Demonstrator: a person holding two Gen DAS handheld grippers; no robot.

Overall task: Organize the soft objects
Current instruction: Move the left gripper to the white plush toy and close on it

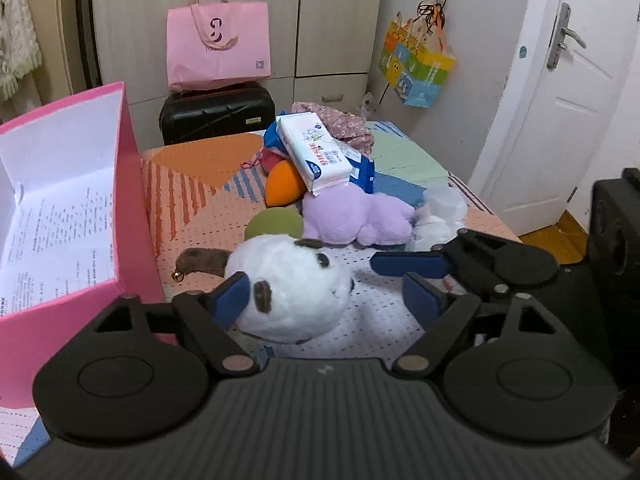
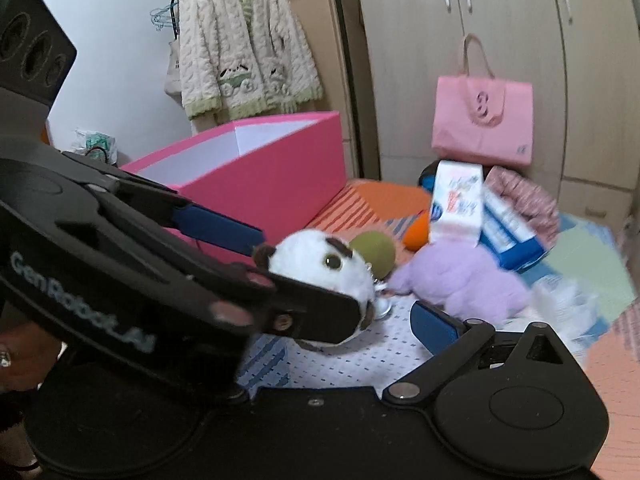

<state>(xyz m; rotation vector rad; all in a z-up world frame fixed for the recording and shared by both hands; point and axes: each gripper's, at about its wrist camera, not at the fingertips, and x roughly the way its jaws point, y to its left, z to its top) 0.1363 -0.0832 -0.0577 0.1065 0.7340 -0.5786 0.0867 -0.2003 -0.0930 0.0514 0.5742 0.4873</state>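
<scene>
Lying at centre frame on the dotted play mat [image 1: 380,320], the white plush dog [image 1: 288,292] sits between the spread left tongs [image 1: 324,296], whose left pad touches it. Right tongs [image 1: 394,276] at right stand spread, empty, beside the pink box [image 1: 120,208] at left.

Pale wardrobe doors [image 1: 240,20] run along the back wall, with a black suitcase [image 1: 218,114] standing before them and a pink tote bag [image 1: 218,46] on top. To the right, a white door [image 1: 560,92] with a metal handle [image 1: 566,38] above a wooden floor [image 1: 556,236]. A cream knitted cardigan [image 2: 244,44] hangs against the white wall [image 2: 112,40].
</scene>
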